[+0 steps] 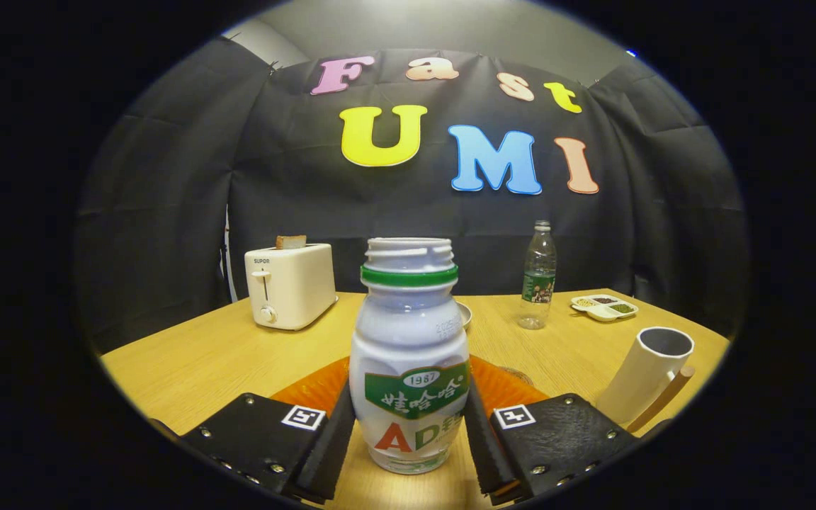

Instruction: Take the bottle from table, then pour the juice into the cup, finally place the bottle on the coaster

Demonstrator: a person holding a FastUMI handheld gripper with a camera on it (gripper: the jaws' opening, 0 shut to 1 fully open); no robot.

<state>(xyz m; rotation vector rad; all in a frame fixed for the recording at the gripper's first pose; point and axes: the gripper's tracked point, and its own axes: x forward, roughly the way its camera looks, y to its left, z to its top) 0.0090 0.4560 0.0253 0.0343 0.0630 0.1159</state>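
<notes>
A white juice bottle (pixel 409 354) with a green neck ring and no cap stands upright between my fingers. My gripper (pixel 409 425) is shut on it, one finger pressing each side of its lower body. An orange coaster (pixel 503 388) lies on the table just behind the bottle, partly hidden by it and by the fingers. A white cup (pixel 645 375) with a wooden handle stands beyond my right finger, its open mouth up. I cannot tell whether the bottle's base rests on the wooden table (pixel 202 361) or hangs just above it.
A cream toaster (pixel 290 285) with a slice of bread in it stands at the back left. A clear water bottle (pixel 538 276) and a small divided dish (pixel 604 307) sit at the back right. A small bowl (pixel 464 313) peeks out behind the juice bottle.
</notes>
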